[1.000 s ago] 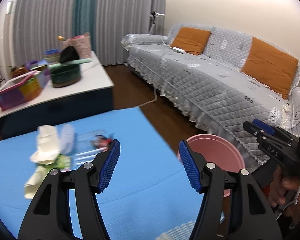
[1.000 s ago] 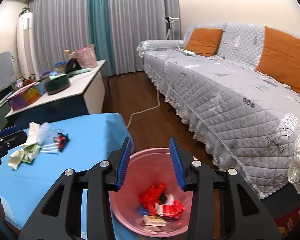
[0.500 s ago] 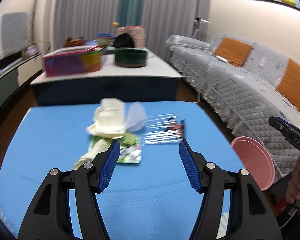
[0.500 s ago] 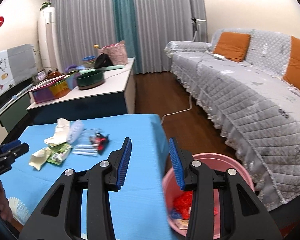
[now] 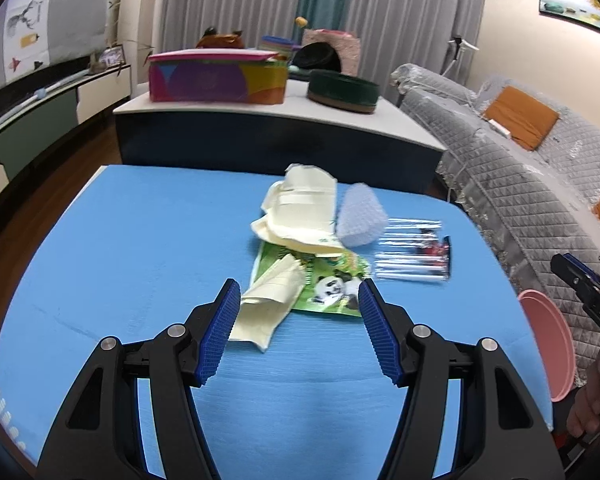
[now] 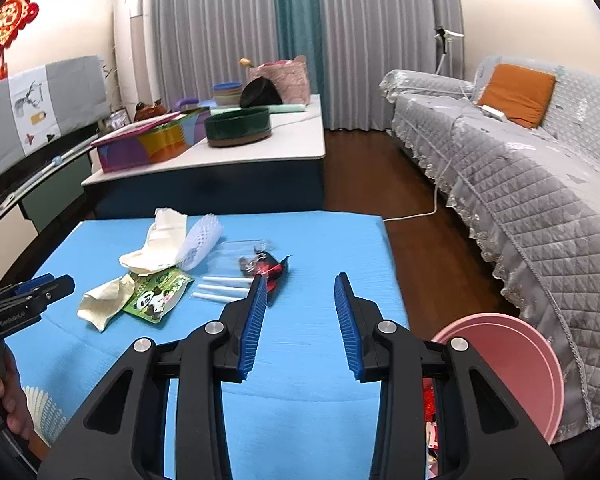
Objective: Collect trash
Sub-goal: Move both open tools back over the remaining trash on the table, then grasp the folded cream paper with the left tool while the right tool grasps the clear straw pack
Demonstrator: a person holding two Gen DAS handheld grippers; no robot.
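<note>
left gripper [image 5: 296,328] jaws wide, empty, above crumpled cream paper [image 5: 270,304] | green panda wrapper [image 5: 328,284], clear sleeve [image 5: 412,256] uncollected on blue table [image 5: 140,248] | right gripper [image 6: 300,320] closing, empty | round pink plastic bin [image 6: 512,360] already holds some wrappers

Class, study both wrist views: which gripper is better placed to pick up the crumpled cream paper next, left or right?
Left. The left gripper is open, with the cream paper lying just ahead between its fingers. The right gripper, empty with jaws closing, points past the red wrapper, nearer the pink bin.
</note>
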